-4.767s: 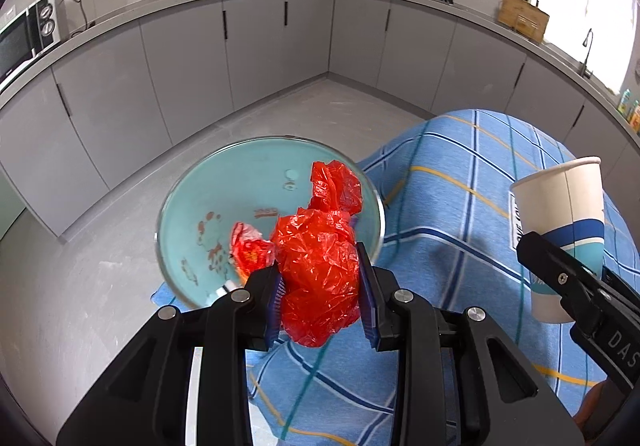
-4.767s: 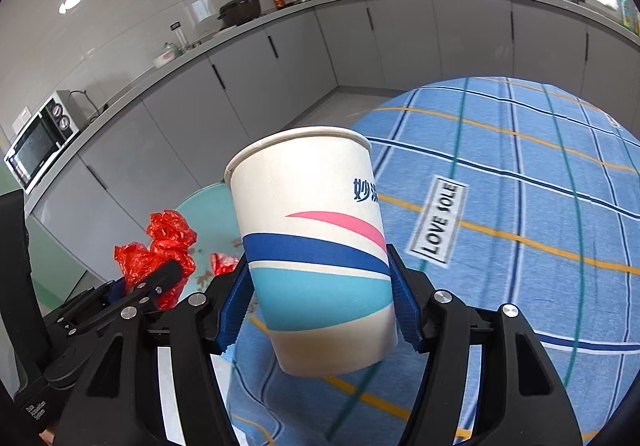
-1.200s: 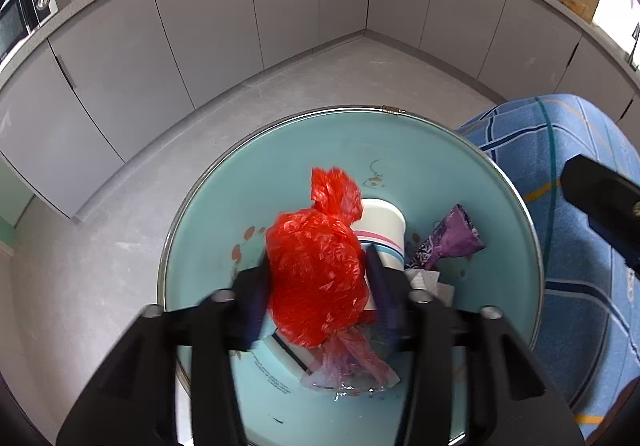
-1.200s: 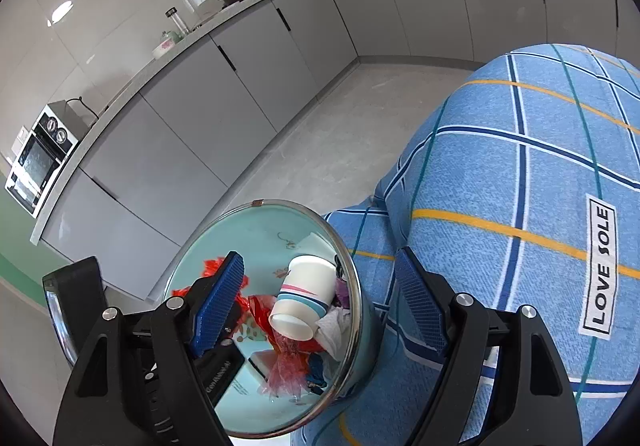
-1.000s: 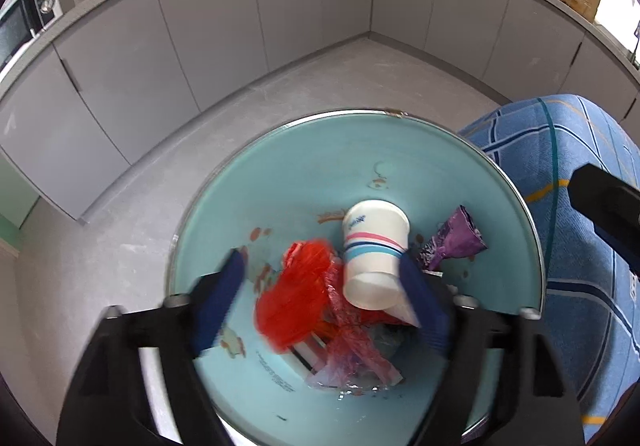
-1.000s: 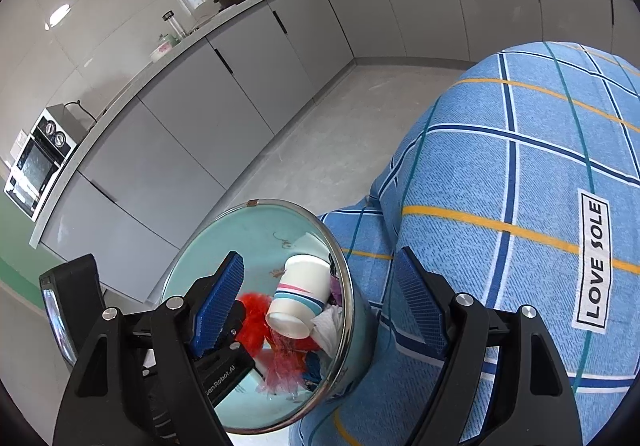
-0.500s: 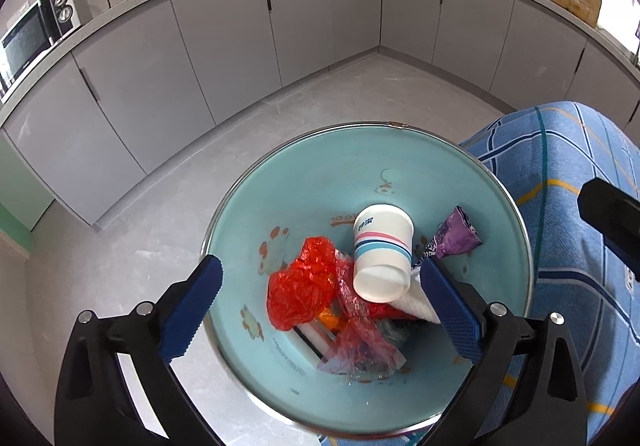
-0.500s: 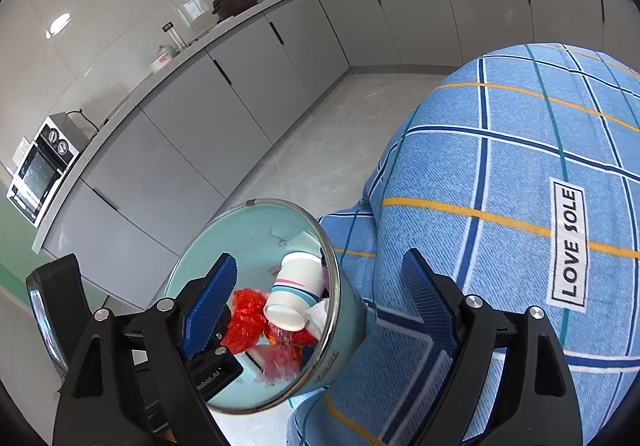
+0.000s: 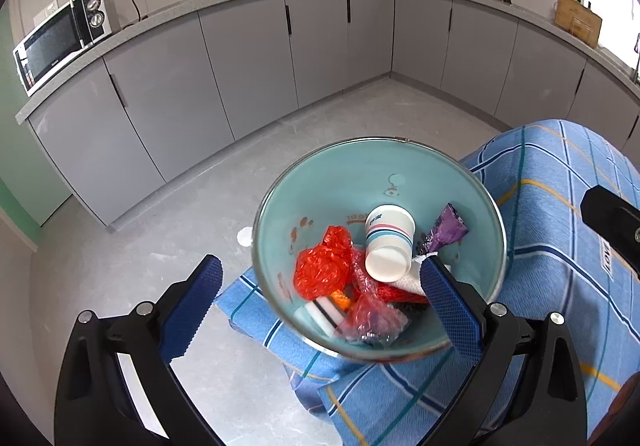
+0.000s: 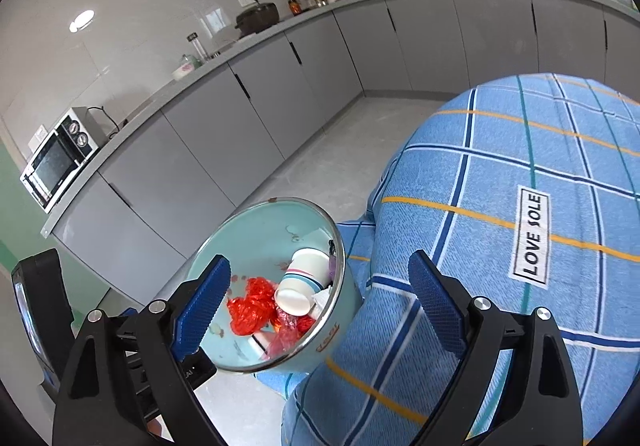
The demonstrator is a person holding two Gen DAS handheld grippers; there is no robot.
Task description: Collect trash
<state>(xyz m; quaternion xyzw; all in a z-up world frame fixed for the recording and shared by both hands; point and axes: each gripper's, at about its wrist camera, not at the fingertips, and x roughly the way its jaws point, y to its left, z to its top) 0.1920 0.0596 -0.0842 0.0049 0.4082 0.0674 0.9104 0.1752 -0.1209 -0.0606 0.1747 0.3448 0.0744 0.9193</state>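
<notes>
Both grippers stand spread wide and carry nothing: the left gripper (image 9: 320, 298) hovers directly over the teal basin (image 9: 340, 170), nearer to it than the right gripper (image 10: 318, 302). The red bag (image 9: 322, 268) and paper cup (image 9: 388, 242) lie inside the basin, below and just ahead of the left fingertips (image 9: 448, 302). The cup lies tipped, its long axis pointing away from that gripper.

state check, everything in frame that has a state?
left gripper: open, empty
right gripper: open, empty
paper cup: on its side in the bin
red plastic bag: crumpled, in the bin
purple wrapper: in the bin
bin: lidless, holds trash
cabinet doors: shut
</notes>
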